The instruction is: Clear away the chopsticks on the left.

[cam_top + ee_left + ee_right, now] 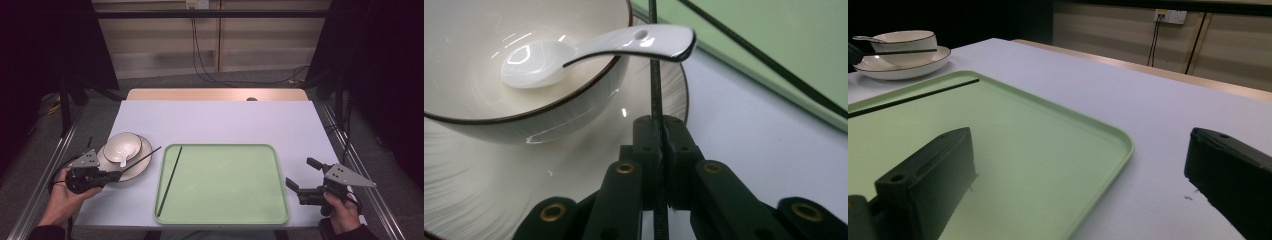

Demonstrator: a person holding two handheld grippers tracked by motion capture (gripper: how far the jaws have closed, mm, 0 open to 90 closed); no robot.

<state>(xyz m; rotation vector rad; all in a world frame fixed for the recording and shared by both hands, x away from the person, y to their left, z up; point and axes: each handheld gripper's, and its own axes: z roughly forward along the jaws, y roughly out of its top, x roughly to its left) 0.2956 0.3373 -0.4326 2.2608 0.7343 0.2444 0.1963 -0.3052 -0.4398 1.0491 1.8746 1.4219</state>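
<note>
Left gripper is clamped tight on a thin black chopstick, holding it over the cream ceramic plate beside the bowl with its white spoon. Its twin lies in the pale green tray. Right gripper sits wide apart, holding nothing.

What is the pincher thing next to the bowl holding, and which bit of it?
The left gripper is shut on a thin black chopstick, clamping it near one end; the rest sticks out over the round white plate.
</note>
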